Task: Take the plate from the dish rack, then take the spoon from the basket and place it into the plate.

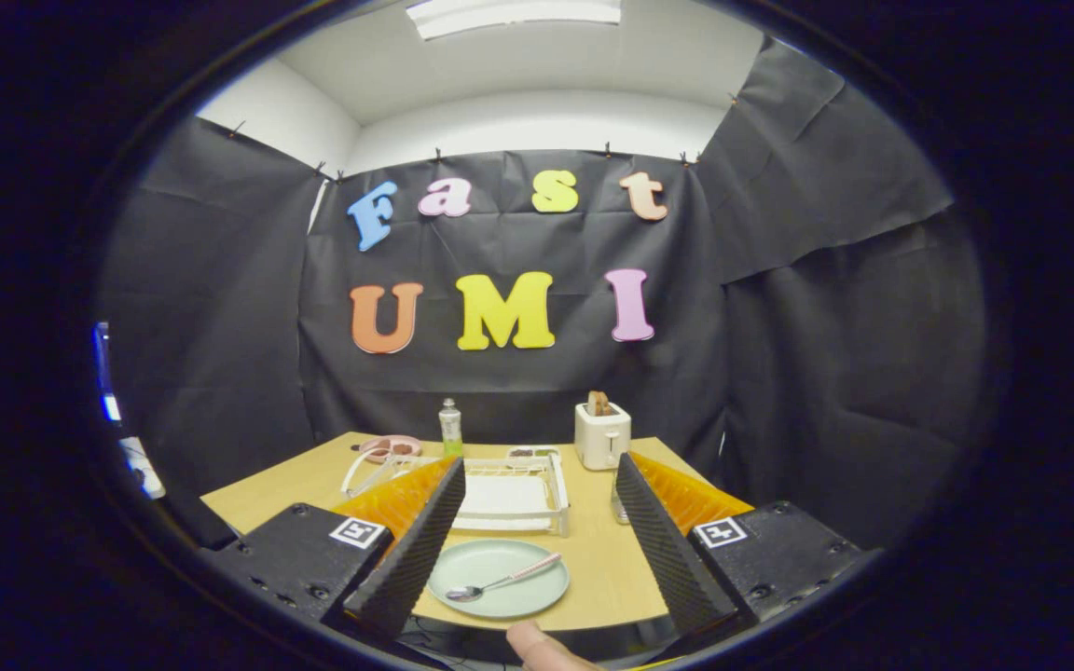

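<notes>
A pale green plate (500, 578) lies flat near the table's front edge, between my two fingers and below them. A metal spoon (502, 580) with a pink handle rests across it, bowl toward the left finger. Just beyond the plate stands the white dish rack (511, 494). My gripper (537, 540) hangs open above the table, its ribbed black fingers (416, 550) wide apart with nothing between them.
A white toaster (601, 434) with bread in it stands at the back right of the wooden table (607, 559). A clear bottle (449, 427) and a pink dish (388, 447) sit at the back left. A fingertip (542, 648) shows at the near edge.
</notes>
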Action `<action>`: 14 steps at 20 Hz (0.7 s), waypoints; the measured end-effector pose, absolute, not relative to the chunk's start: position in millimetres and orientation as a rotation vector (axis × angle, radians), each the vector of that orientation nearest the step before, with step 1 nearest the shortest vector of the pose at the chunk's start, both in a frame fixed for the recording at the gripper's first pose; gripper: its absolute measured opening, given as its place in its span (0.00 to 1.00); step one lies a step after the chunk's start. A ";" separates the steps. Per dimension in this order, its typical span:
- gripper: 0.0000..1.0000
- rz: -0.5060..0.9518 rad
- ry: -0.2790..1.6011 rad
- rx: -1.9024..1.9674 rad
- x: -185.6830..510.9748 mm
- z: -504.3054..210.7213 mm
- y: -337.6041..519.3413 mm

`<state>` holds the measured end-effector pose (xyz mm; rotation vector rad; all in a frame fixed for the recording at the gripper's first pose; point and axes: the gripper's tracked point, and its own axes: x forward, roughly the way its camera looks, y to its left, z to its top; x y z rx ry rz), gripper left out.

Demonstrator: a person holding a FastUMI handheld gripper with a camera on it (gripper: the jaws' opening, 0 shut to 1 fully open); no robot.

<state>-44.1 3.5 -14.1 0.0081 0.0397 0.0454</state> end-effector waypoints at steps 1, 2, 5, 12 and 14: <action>1.00 0.044 0.037 0.005 -45.3 -13.8 3.5; 1.00 0.036 0.037 0.001 -46.5 -15.4 2.1; 1.00 0.036 0.045 0.009 -44.7 -20.3 6.3; 1.00 0.061 0.031 0.049 -45.3 -20.2 -0.8; 1.00 0.059 0.025 0.051 -46.6 -21.5 -1.9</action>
